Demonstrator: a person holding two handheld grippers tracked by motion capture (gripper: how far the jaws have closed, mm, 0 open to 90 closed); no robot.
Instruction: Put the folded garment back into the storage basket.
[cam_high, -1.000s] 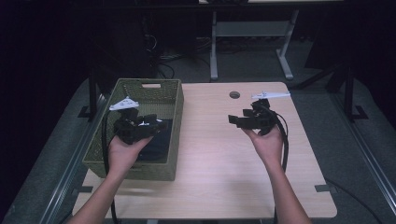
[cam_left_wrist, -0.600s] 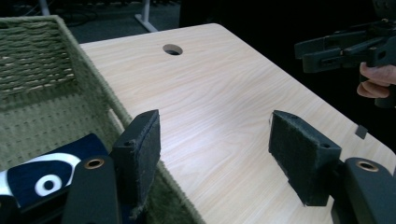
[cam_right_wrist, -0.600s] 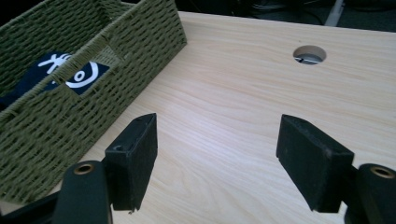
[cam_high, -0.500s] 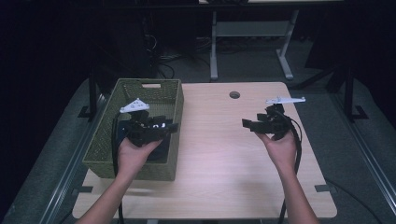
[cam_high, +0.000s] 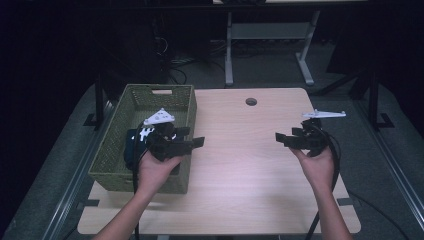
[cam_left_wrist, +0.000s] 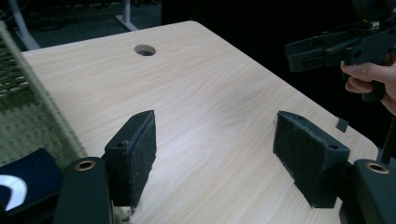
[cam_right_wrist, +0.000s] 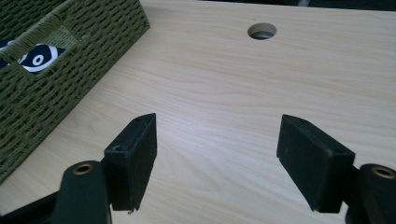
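Note:
My left gripper (cam_high: 192, 137) hovers over the right rim of a green woven basket (cam_high: 150, 95) and points right across the table. Its jaws have just been opening; in the left gripper view they (cam_left_wrist: 215, 140) stand wide apart with only bare tabletop between them. A dark blue cloth with white print (cam_high: 134, 145) lies in the basket. My right gripper (cam_high: 286, 135) is held above the right part of the table and points left. It is open, and in the right gripper view (cam_right_wrist: 217, 135) nothing is between its pads.
The light wooden table (cam_high: 240, 175) has a round cable hole (cam_high: 251, 101) near its far edge. The basket wall (cam_right_wrist: 56, 79) stands left of the right gripper's jaws. Metal frame legs (cam_high: 229, 50) stand on the dark floor beyond the table.
Both hands moved to the right. The left gripper went from over the basket's inside to its right rim, and its jaws widened. The right gripper drifted toward the table's right edge.

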